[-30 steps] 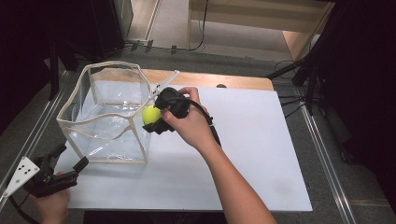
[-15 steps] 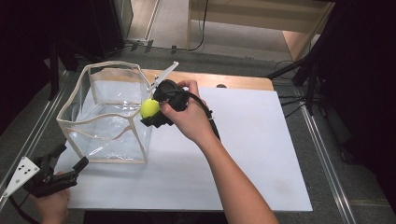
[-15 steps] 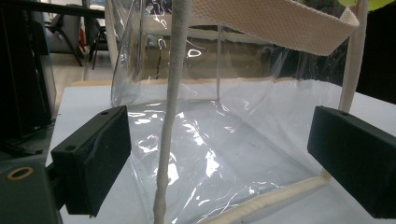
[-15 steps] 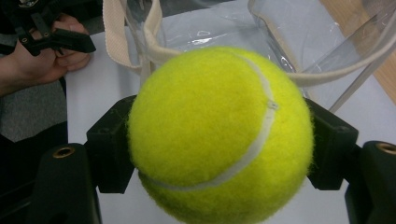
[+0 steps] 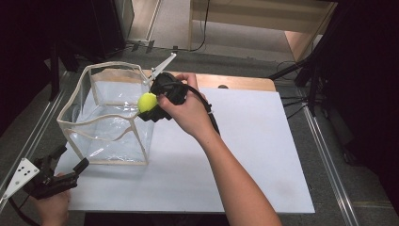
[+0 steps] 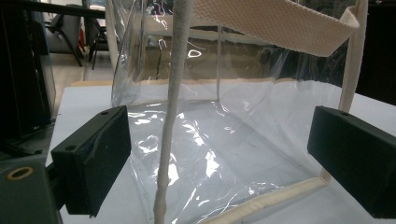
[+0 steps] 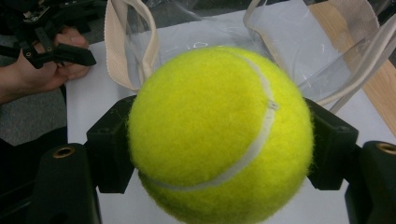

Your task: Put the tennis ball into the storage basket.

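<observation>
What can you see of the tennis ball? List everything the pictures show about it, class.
The tennis ball is bright yellow-green and fuzzy, like felt, with a pale curved seam running across it. It looks round and undamaged. It is clamped between the two black jaws of the right tongs, one jaw pressing each side, so it is held off the white table sheet. In the high view it sits at the near right top edge of the clear bag, about over its cream-trimmed rim. Nothing else touches it.
</observation>
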Available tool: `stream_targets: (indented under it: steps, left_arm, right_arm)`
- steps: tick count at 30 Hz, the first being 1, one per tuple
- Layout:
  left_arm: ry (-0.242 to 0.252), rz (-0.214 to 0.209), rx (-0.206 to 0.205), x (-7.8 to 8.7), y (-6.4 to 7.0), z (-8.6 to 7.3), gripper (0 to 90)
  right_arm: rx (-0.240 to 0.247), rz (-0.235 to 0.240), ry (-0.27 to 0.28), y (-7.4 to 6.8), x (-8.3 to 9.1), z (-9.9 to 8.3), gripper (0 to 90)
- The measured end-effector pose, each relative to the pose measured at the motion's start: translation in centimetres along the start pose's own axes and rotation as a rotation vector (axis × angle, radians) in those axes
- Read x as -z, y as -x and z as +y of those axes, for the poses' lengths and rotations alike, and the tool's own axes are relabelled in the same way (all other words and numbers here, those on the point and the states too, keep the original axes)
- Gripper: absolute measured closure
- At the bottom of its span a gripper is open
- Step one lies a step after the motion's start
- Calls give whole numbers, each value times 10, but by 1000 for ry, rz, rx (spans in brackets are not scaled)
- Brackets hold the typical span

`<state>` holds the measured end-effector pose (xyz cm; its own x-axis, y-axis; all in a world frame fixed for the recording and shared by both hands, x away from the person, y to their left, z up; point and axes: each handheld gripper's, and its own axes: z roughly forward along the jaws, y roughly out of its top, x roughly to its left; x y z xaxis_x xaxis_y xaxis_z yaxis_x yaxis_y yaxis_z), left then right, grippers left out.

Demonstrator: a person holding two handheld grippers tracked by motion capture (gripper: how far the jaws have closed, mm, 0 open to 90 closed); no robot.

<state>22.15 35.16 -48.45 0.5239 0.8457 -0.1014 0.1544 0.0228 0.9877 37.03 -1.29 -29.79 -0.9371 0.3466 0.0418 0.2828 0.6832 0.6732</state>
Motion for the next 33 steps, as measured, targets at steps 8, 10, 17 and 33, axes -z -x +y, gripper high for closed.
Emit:
stream_targets:
  steps: [8, 10, 17, 33]
  left_arm:
    - [1, 0, 0, 0, 0, 0, 65]
    - [0, -1, 0, 0, 0, 0, 65]
    - [0, -1, 1, 0, 0, 0, 65]
    - [1, 0, 5, 0, 0, 0, 65]
  right_arm:
    - [4, -3, 3, 2, 3, 9, 234]
    - [-3, -5, 0, 2, 4, 11, 234]
    - [4, -1, 4, 4, 2, 18, 235]
    - [18, 5, -10, 5, -10, 36, 234]
